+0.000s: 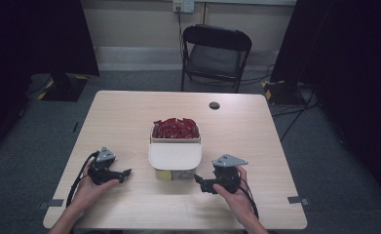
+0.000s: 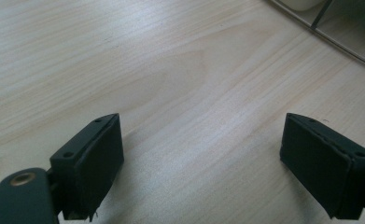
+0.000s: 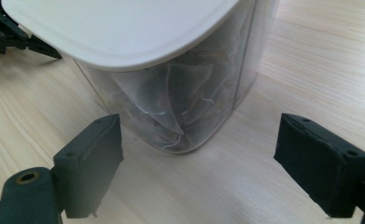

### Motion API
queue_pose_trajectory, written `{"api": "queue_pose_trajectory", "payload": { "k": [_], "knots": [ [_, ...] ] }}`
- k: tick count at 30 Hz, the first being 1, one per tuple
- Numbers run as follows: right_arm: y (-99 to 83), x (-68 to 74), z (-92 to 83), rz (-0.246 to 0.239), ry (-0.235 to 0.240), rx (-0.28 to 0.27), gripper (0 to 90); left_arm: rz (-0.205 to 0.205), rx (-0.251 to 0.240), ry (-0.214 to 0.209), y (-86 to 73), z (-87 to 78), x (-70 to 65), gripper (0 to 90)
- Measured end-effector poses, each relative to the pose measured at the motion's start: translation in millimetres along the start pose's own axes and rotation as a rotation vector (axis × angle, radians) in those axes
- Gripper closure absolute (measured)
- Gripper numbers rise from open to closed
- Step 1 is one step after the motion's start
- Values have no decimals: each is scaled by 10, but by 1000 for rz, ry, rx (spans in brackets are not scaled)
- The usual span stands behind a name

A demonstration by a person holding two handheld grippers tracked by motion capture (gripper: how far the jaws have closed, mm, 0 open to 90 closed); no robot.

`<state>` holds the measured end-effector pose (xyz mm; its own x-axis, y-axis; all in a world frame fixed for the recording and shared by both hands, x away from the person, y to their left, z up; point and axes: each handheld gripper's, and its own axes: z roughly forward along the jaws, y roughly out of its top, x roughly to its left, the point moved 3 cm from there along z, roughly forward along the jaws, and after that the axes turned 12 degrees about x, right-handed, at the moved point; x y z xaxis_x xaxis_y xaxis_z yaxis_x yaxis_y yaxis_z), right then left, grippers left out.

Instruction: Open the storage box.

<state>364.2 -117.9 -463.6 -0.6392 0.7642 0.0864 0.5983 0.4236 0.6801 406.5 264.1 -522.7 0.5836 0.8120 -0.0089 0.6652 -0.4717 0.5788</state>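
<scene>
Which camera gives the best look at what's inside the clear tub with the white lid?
The right gripper view: the clear tub sits close, with pale mesh sachets visible through its wall. The high view shows mainly its white lid from above. The left gripper view catches just a corner of it.

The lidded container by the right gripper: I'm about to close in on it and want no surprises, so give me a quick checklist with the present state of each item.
1. Right gripper jaws open, nothing between them: ok.
2. Clear container lies ahead of the jaws, not yet between them: ok.
3. White lid seated on the container: cannot tell how firmly.
4. Left gripper open, over bare table, clear of the container: ok.
5. Box of red packets directly behind the container; whether they touch: cannot tell.
6. Contents, pale mesh sachets seen through the wall, loose inside: ok.
</scene>
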Motion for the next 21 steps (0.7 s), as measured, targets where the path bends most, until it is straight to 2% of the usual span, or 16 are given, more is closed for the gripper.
{"api": "queue_pose_trajectory", "payload": {
  "k": [13, 21],
  "knots": [
    [73, 66, 112, -9, 11, 9, 145, 0, 0, 0, 0, 0, 0, 128],
    [148, 84, 158, 7, 18, 6, 147, 0, -1, 0, 0, 0, 0, 128]
  ]
}}
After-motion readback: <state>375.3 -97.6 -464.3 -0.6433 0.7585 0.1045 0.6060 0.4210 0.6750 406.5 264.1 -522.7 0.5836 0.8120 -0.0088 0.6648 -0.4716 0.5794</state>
